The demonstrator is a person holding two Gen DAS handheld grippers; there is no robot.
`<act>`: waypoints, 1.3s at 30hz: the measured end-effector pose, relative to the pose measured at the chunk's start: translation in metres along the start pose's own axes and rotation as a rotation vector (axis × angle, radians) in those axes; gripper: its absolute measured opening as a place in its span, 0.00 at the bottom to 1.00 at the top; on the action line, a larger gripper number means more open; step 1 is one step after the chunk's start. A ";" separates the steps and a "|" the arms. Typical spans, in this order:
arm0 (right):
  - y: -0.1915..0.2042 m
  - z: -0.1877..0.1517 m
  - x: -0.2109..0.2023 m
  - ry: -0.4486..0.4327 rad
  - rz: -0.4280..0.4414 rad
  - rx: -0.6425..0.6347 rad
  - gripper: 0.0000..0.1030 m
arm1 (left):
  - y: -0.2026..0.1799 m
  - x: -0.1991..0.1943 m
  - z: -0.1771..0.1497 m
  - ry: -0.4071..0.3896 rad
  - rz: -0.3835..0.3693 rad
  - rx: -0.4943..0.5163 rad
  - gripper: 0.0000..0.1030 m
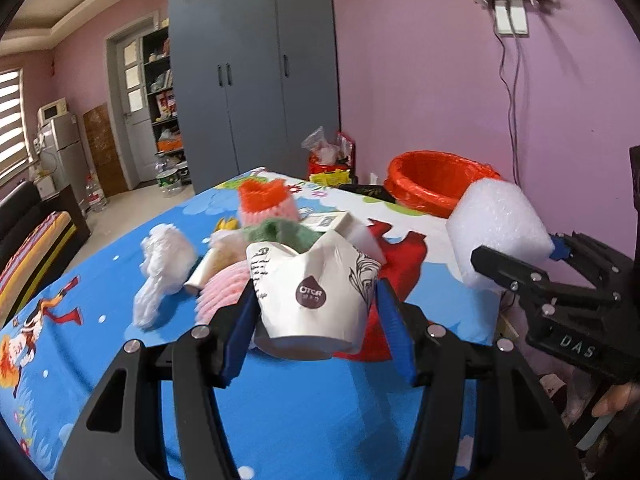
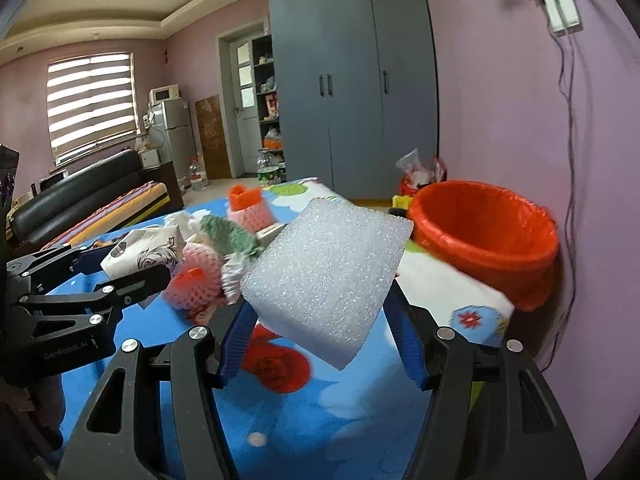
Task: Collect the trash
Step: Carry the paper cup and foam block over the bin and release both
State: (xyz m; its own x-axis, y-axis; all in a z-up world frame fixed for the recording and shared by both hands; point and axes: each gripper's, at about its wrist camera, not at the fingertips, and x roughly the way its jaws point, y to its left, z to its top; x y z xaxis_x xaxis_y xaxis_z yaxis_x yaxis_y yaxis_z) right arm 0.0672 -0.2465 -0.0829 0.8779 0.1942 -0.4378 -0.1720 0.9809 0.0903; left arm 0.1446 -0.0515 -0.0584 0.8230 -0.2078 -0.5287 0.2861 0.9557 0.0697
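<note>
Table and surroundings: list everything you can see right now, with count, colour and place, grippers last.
paper cup: one, white, crumpled, in left gripper
foam block: one, white, in right gripper
bin: one, red liner, far right edge of table
foam nets: several, pink, orange, green, mid table
tissue: one, white, left of the nets
tablecloth: one, blue cartoon print
wardrobe: one, grey, back wall
sofa: one, black, by window
fridge: one, silver, microwave on top
left gripper: black, blue pads, shut on cup
right gripper: same, shut on foam
</note>
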 end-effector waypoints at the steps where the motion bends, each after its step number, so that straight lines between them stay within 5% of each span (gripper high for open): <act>1: -0.006 0.001 -0.001 -0.004 -0.006 0.003 0.58 | -0.002 0.001 0.001 0.000 -0.004 0.004 0.55; 16: -0.093 0.019 0.008 -0.026 -0.122 0.014 0.59 | -0.067 0.066 0.077 -0.062 -0.174 0.074 0.55; 36: -0.210 0.057 0.118 0.011 -0.235 -0.011 0.62 | -0.157 0.242 0.198 -0.016 -0.347 0.128 0.56; 39: -0.220 0.058 0.138 0.018 -0.245 -0.006 0.82 | -0.167 0.270 0.213 0.003 -0.338 0.118 0.79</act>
State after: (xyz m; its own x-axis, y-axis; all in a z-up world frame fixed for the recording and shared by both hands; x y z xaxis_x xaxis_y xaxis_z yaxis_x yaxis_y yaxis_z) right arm 0.2519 -0.4356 -0.1112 0.8858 -0.0491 -0.4615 0.0419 0.9988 -0.0259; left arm 0.4232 -0.3115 -0.0328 0.6706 -0.5076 -0.5409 0.5969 0.8022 -0.0127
